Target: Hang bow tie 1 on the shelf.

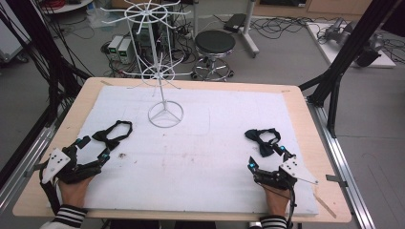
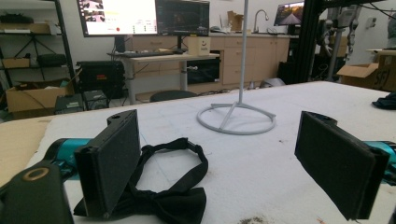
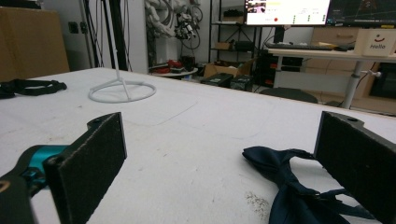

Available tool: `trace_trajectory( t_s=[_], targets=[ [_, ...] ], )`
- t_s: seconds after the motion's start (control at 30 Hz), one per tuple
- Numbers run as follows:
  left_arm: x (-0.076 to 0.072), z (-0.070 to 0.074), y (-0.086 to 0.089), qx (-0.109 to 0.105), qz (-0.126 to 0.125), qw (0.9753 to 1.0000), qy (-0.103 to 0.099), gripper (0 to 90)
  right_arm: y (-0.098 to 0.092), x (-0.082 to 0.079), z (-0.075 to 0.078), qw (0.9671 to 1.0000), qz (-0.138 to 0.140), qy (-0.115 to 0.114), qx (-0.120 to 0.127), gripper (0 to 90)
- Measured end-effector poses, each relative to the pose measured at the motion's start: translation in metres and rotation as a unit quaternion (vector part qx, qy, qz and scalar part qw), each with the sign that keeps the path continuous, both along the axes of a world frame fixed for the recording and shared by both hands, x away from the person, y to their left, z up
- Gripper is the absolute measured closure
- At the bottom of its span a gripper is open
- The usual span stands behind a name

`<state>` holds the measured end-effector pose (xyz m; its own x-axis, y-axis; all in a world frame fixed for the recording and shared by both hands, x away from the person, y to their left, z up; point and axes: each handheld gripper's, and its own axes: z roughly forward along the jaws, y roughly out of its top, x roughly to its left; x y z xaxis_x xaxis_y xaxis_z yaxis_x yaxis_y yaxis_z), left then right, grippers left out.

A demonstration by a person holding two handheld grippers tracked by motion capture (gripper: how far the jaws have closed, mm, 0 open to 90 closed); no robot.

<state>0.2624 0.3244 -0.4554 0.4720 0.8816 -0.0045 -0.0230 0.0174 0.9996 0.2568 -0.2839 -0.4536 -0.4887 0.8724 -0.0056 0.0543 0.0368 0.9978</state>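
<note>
Both claws gape wide, empty: left claw (image 1: 93, 149) just beside the black bow tie (image 1: 112, 133), right claw (image 1: 267, 158) beside the navy bow tie (image 1: 262, 140), both lying flat on the worktop (image 1: 200, 148).

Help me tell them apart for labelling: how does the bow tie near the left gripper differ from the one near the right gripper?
The left bow tie looks black; the right bow tie is dark navy in the right gripper view. The left one's strap lies spread in an open loop; the right one's strap lies bunched close to its bow. The left one sits nearer the white stand. Both lie flat on the white mat, untouched, in front of an open gripper.
</note>
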Motion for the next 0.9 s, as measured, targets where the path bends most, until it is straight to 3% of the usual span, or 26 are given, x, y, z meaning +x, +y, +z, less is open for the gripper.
trace_trajectory(
  t_s=[0.43,0.9],
  targets=[
    [-0.0001,0.0,-0.0001,0.0,0.0,1.0,0.0,14.6,-0.0008,0.0003,0.0001,1.0,-0.005,-0.001,0.005,1.7],
    [-0.0006,0.0,0.0003,0.0,0.0,1.0,-0.001,14.5,-0.0062,0.003,0.0036,0.9995,-0.019,0.026,0.0,1.7]
  ],
)
